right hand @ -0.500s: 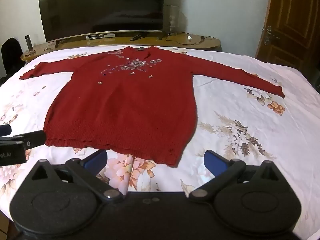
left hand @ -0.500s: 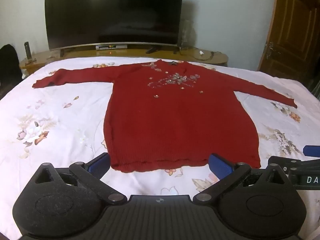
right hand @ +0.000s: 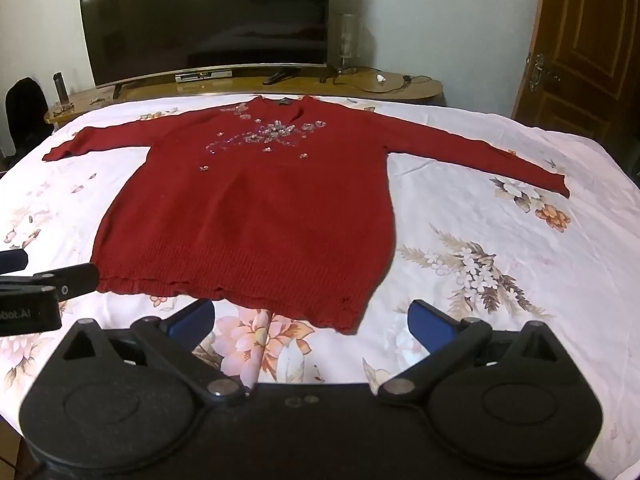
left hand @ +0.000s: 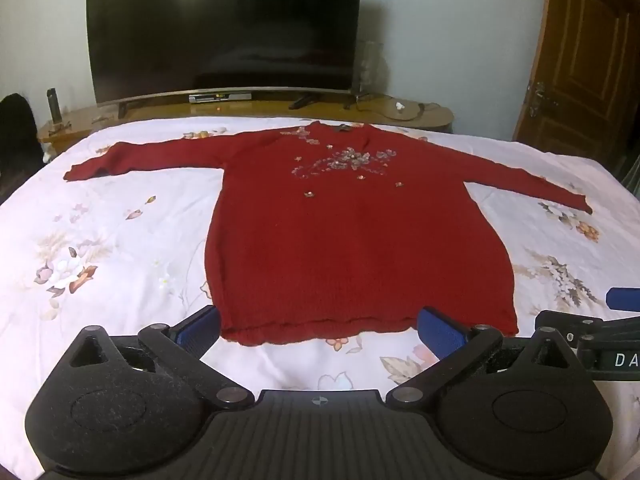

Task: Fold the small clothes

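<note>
A dark red knitted sweater with sequin flowers on the chest lies flat and face up on a white floral bedsheet, both sleeves spread out sideways. My left gripper hovers just short of the hem, open, its blue pads apart with nothing between them. My right gripper stands open near the hem's right corner, also holding nothing. Each gripper shows at the edge of the other's view: the right gripper's body and the left gripper's body.
Beyond the bed stands a wooden TV bench with a large dark television, a set-top box and cables. A wooden door is at the right. A dark chair is at the left.
Both grippers have edged slightly closer over the bed; the sweater lies as before and both jaws stay wide.
</note>
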The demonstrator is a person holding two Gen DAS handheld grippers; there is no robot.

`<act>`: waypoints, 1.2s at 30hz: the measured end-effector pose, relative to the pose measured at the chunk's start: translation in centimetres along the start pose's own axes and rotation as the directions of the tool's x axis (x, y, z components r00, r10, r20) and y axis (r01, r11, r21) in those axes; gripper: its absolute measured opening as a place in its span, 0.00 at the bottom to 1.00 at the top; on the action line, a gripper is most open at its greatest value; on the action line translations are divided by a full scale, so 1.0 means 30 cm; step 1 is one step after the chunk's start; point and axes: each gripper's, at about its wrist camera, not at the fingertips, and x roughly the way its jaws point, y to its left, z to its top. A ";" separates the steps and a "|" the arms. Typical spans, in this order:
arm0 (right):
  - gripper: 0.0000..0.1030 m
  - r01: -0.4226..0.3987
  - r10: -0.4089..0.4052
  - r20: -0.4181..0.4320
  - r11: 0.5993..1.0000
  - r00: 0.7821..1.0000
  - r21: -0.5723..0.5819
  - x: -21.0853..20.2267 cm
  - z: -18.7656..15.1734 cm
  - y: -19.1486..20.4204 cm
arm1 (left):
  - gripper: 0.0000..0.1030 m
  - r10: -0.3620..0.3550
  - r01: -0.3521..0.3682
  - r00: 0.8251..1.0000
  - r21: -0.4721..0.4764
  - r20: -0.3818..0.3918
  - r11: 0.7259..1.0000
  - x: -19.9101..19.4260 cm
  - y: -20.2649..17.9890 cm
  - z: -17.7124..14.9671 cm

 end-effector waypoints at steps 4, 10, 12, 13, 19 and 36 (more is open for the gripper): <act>1.00 -0.004 0.004 0.004 1.000 1.000 0.001 -0.012 0.001 -0.004 | 1.00 0.004 -0.004 1.000 -0.002 0.002 1.000 -0.002 -0.001 -0.001; 1.00 -0.006 0.006 0.009 1.000 1.000 0.003 -0.021 0.001 -0.008 | 1.00 0.004 -0.004 1.000 0.006 0.009 1.000 -0.011 -0.012 -0.004; 1.00 -0.007 0.007 0.010 1.000 1.000 0.002 -0.023 0.000 -0.008 | 1.00 0.002 -0.002 1.000 0.007 0.008 1.000 -0.010 -0.011 -0.002; 1.00 -0.007 0.007 0.010 1.000 1.000 0.002 -0.024 -0.001 -0.009 | 1.00 0.002 -0.002 1.000 0.007 0.008 1.000 -0.011 -0.012 -0.003; 1.00 -0.009 0.009 0.012 1.000 1.000 0.003 -0.024 0.000 -0.012 | 1.00 0.004 -0.004 1.000 0.004 0.005 1.000 -0.010 -0.007 0.000; 1.00 -0.012 0.012 0.014 1.000 1.000 -0.004 -0.032 0.000 -0.011 | 1.00 0.000 0.000 1.000 0.014 0.009 1.000 -0.019 -0.014 0.001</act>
